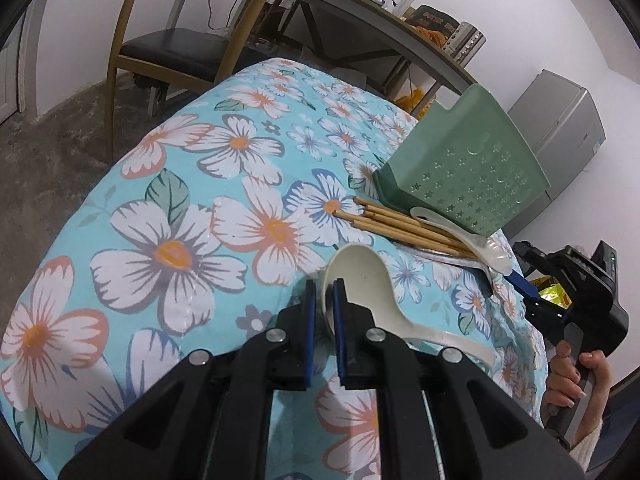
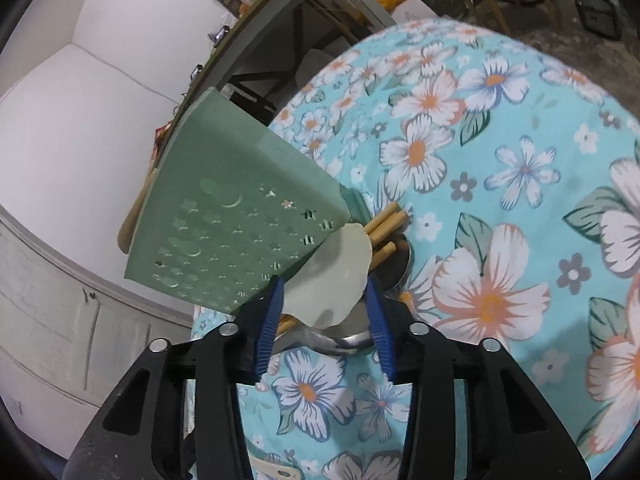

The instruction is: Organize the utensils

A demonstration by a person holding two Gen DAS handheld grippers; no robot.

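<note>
My left gripper (image 1: 323, 296) is shut on the bowl rim of a cream soup spoon (image 1: 364, 276), whose handle trails off to the right above the floral tablecloth (image 1: 172, 256). A green star-punched utensil holder (image 1: 468, 160) (image 2: 232, 220) stands at the table's edge. At its foot lie bamboo chopsticks (image 1: 400, 224) (image 2: 384, 228), a metal spoon (image 1: 460, 264) (image 2: 352, 338) and a second white soup spoon (image 1: 460, 236) (image 2: 328, 280). My right gripper (image 2: 325, 294) straddles that white spoon's bowl with both blue pads against its edges. In the left wrist view the right gripper (image 1: 532, 286) is at the far right, held by a hand (image 1: 572, 372).
Behind the table are a wooden chair (image 1: 172, 48), a cluttered grey desk (image 1: 360, 12) and a grey fridge (image 1: 568, 140). A white cabinet (image 2: 48, 300) stands just past the table edge beside the holder. Carpet (image 1: 60, 128) lies on the floor to the left.
</note>
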